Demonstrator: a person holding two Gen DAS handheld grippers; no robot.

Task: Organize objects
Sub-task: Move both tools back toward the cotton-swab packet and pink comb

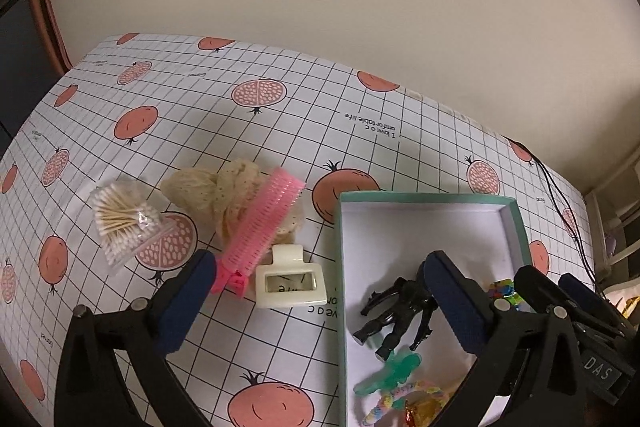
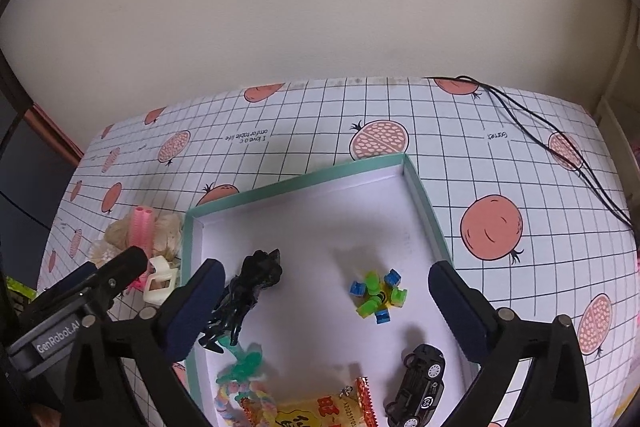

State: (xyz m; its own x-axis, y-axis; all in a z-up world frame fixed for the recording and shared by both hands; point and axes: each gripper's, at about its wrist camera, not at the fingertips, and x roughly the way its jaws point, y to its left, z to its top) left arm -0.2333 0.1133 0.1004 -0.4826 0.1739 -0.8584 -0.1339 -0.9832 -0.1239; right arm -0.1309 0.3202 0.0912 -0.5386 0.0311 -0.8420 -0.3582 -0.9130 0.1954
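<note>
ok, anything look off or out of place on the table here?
Nothing spilled or broken. The pink bristled hair roller lies tilted across the beige mesh hair net, not flat on the cloth. It, the cream plastic claw clip and the clear bag of cotton swabs sit outside the teal-rimmed white box.

In the right wrist view the snack packet (image 2: 320,409) runs off the bottom edge, its print only partly legible, and the toy car (image 2: 418,387) loses its rear there. The left gripper's right finger (image 1: 456,301) hides part of the black figure (image 1: 396,315) in the box (image 1: 424,197). The pink comb (image 1: 260,227) covers part of the beige netting (image 1: 216,193). The clip's (image 1: 290,281) lettering is too small to read.
</note>
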